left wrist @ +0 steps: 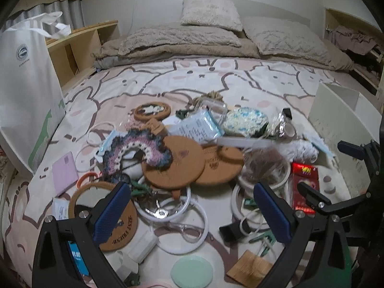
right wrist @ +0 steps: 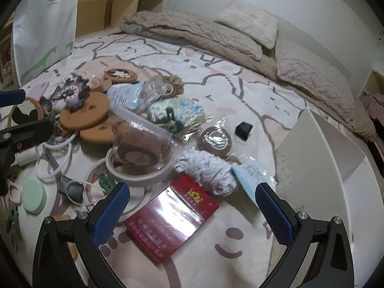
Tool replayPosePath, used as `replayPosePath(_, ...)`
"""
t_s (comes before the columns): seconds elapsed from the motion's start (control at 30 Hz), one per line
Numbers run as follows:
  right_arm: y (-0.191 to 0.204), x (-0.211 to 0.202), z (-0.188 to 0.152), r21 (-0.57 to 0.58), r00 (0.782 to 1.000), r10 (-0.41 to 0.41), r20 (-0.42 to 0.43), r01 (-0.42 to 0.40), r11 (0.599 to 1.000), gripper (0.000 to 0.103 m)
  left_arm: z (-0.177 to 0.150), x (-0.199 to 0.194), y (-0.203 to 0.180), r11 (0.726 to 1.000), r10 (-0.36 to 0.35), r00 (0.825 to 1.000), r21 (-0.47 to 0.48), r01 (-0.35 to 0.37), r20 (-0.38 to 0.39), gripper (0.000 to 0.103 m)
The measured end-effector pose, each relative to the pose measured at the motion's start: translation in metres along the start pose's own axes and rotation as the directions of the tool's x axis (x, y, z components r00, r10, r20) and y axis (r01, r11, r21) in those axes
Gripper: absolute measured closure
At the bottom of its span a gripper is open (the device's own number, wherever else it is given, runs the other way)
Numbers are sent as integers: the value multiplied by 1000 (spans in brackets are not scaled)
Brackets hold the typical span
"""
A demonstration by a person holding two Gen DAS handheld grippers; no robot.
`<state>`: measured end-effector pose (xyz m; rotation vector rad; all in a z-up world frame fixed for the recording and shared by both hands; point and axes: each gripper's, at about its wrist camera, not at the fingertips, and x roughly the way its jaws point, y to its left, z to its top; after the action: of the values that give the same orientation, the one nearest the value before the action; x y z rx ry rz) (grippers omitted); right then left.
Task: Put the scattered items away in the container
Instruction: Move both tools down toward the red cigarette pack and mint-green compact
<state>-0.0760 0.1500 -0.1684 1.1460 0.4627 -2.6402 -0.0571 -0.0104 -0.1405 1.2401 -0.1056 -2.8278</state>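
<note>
Your left gripper (left wrist: pixel 192 216) hangs with its blue pads spread wide and nothing between them; under the gap lie white plastic rings (left wrist: pixel 182 216), with a pale green disc (left wrist: pixel 192 274) at six o'clock and a small wooden block (left wrist: pixel 249 267) at five. At its nine o'clock sits a cork coaster with a mirror centre (left wrist: pixel 100 206).

Your right gripper (right wrist: pixel 192 212) is just as wide and empty, poised over a red cellophane-wrapped box (right wrist: pixel 172 223). Just past that, at twelve o'clock, lies a grey fluffy roll (right wrist: pixel 204 170), touching a roll of white tape (right wrist: pixel 139 168) at eleven with a clear wrapped bundle on top.

Farther out, two round cork mats (left wrist: pixel 192 165) overlap mid-pile, a crocheted purple-and-white piece (left wrist: pixel 139 151) draped on the left one. A blue-speckled bundle (right wrist: pixel 177 110) and a small black cube (right wrist: pixel 244 127) lie beyond.

The white container (right wrist: pixel 319 158) stands at your right gripper's two o'clock, beside the pile on the bunny-print bedsheet (left wrist: pixel 240 76). A white paper bag (left wrist: pixel 26 91) stands at ten o'clock of the left gripper, and beige pillows (left wrist: pixel 288 38) line the far end.
</note>
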Motion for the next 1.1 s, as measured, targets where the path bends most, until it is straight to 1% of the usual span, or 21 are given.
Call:
replayPosePath(0.5,6,16,-18,8,997,22,-75,-22,1000,0,-51,5,8,1000,22,996,8,-22,-83,0)
replayPosePath(0.67,1,16,-24,60,996,51,-76,-47,997,0,-62,3,11,1000,15,994,-8,-16,-105,0)
replayPosePath(0.83,-5,13,-35,108,995,75,-61,-68,992,0,-69,1,13,999,-20,992,-33,16,-121,0)
replayPosePath(1.03,-9,12,-47,182,994,104,-25,-98,978,0,-74,3,7,999,-29,992,-16,27,-126,0)
replayPosePath(1.1,-5,17,-49,190,993,113,-36,-104,976,0,-76,5,6,999,-37,991,-16,35,-129,0)
